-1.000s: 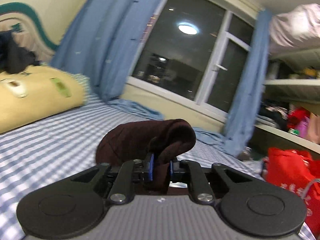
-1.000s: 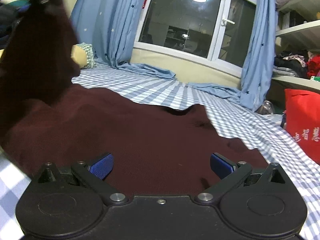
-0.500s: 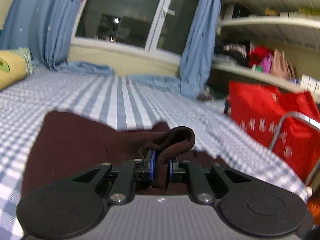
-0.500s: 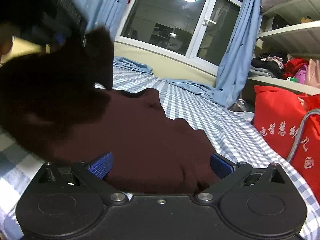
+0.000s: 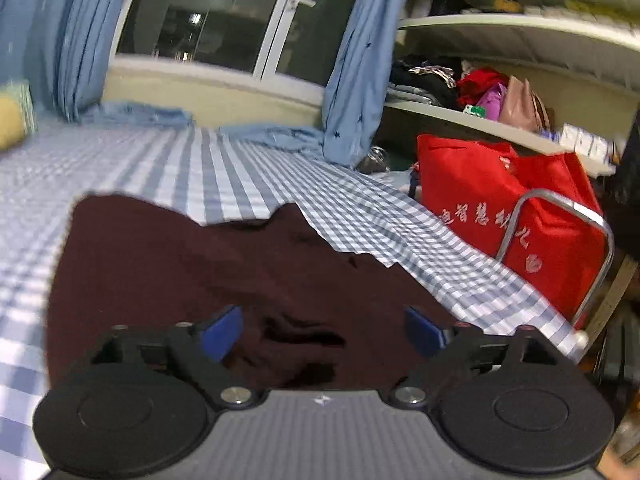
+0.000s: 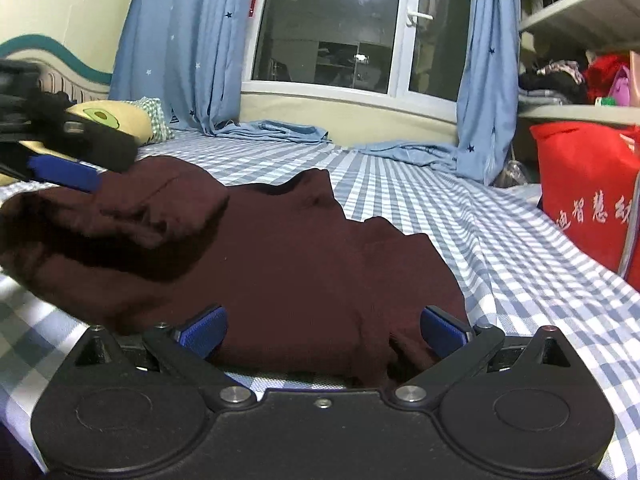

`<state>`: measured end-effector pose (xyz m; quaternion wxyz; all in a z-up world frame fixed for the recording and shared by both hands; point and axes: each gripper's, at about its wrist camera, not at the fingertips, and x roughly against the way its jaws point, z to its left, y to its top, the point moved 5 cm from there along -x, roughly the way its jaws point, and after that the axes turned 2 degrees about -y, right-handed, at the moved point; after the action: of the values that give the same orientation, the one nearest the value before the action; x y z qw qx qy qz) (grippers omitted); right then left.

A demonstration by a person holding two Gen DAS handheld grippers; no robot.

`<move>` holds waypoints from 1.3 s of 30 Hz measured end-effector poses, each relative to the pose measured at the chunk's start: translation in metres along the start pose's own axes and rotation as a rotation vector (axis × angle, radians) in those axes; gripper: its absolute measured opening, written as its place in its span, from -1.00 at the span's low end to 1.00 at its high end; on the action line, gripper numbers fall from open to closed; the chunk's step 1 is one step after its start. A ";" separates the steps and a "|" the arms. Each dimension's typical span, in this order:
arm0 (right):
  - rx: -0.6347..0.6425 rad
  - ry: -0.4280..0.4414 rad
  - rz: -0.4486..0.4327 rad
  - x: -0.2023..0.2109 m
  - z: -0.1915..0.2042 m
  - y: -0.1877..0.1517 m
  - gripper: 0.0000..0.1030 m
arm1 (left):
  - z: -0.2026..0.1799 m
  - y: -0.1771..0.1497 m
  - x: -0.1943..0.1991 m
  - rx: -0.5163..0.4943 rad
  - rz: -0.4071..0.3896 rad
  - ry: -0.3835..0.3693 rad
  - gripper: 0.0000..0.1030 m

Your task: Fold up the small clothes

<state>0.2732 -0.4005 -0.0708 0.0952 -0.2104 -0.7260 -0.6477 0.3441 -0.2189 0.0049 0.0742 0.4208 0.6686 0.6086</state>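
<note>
I see my left tool (image 5: 322, 330) with its blue pads (image 5: 222, 330) spread wide apart and nothing between them; directly ahead of and beneath it lies the dark maroon garment (image 5: 208, 272), spread on the blue-and-white checked bed sheet (image 5: 224, 168). A rumpled bit of the fabric sits just in front of the gap between the pads, but neither pad closes on it. From the right wrist view, my right tool (image 6: 323, 330) is likewise wide apart and holding nothing, its pads (image 6: 202, 330) low over the near edge of the same garment (image 6: 312, 256), which reaches away from it toward the window (image 6: 340, 28). In that view the left side of the garment is doubled over the flat body into a thick, raised fold (image 6: 120, 228), and one blue pad of the left tool (image 6: 64, 174) shows at the far left, just above that fold; whether it touches the cloth I cannot tell. A yellow avocado-print pillow (image 6: 116, 118) lies behind it at the head of the bed. Off the bed's right edge stands a red bag (image 5: 516, 216) with white lettering, beside a metal frame (image 5: 560, 200), and blue curtains (image 6: 176, 52) hang either side of the window.
</note>
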 end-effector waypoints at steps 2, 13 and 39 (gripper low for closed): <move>-0.006 0.009 0.001 0.002 -0.002 0.003 0.99 | -0.003 -0.002 0.011 -0.052 -0.001 0.030 0.92; -0.230 0.293 0.040 -0.016 0.002 0.054 0.99 | 0.019 -0.032 0.048 -0.246 0.079 0.237 0.79; -0.300 0.470 0.102 -0.092 0.053 0.143 -0.91 | 0.027 -0.003 0.042 -0.295 0.038 0.288 -0.56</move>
<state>0.4239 -0.3552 0.0123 0.2611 -0.1023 -0.5686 -0.7733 0.3326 -0.1709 0.0126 0.0272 0.3265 0.5681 0.7549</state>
